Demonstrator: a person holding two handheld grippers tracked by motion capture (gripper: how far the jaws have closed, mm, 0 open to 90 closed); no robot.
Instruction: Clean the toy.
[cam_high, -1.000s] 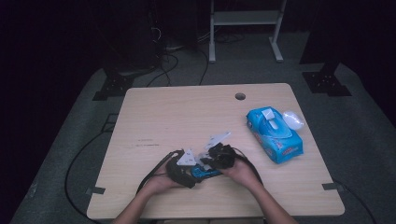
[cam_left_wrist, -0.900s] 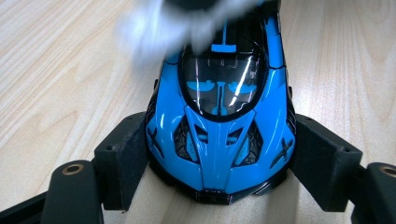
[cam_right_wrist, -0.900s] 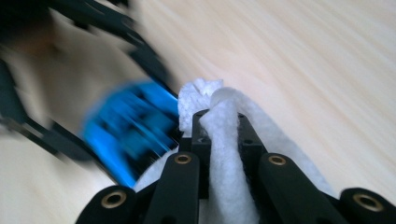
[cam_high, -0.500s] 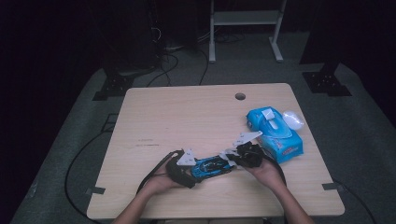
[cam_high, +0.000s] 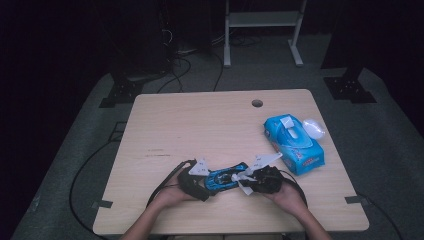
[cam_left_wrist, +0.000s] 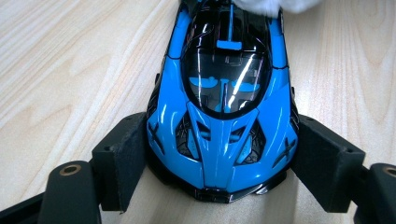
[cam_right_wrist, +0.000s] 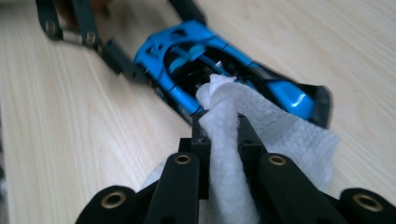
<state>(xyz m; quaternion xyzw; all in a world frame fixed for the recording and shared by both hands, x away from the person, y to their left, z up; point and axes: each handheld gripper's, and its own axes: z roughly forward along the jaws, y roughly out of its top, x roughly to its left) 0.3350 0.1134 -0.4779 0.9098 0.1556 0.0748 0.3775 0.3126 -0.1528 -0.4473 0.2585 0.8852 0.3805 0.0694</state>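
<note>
A blue and black toy car (cam_high: 225, 178) lies near the front edge of the wooden table (cam_high: 200, 125). My left gripper (cam_high: 206, 183) is shut on the car's nose; in the left gripper view both pads (cam_left_wrist: 122, 158) press the sides of the car (cam_left_wrist: 224, 93). My right gripper (cam_high: 251, 181) is shut on a crumpled white wipe (cam_high: 243, 180). In the right gripper view the right gripper (cam_right_wrist: 219, 128) pinches the wipe (cam_right_wrist: 280, 126), whose tip touches the rear deck of the car (cam_right_wrist: 187, 56). The left gripper (cam_right_wrist: 109, 51) holds the far end.
A blue pack of wet wipes (cam_high: 294, 141) lies at the right of the table, its flap raised, with a clear wrapper (cam_high: 314, 128) beside it. A cable hole (cam_high: 257, 103) sits near the far edge. Cables and a metal stand lie on the floor beyond.
My right gripper has slid the wipe to the right along the car, from over its middle to its tail. The left gripper and the car have stayed put.
</note>
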